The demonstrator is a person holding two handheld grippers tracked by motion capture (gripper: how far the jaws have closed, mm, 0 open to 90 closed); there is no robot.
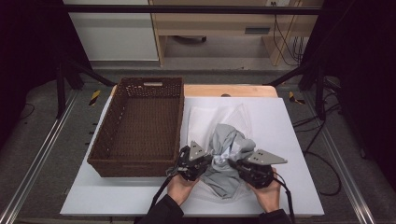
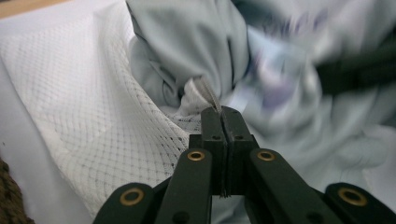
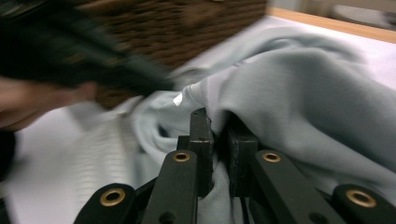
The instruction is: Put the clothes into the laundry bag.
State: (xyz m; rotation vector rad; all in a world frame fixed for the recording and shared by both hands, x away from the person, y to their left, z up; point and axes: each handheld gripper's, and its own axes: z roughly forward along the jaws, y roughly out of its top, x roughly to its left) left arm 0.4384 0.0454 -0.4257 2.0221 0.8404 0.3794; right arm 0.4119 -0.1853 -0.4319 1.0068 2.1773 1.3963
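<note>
A crumpled grey garment point(image 1: 229, 140) lies on a white mesh bag point(image 1: 205, 119) on the white table top. My left gripper point(image 1: 210, 159) is at the garment's left side; in the left gripper view its jaws point(image 2: 223, 112) are shut on a thin hem of the mesh bag point(image 2: 79, 93), with the grey garment point(image 2: 187, 42) just beyond. My right gripper point(image 1: 232, 163) is at the garment's right side. In the right gripper view its jaws point(image 3: 217, 123) pinch a fold of the grey garment point(image 3: 299, 88).
A brown wicker basket point(image 1: 105, 135) stands to the left of the bag, close to my left hand, and it shows blurred in the right gripper view point(image 3: 187, 28). The white table top point(image 1: 289, 140) extends to the right. Floor rails run along both sides.
</note>
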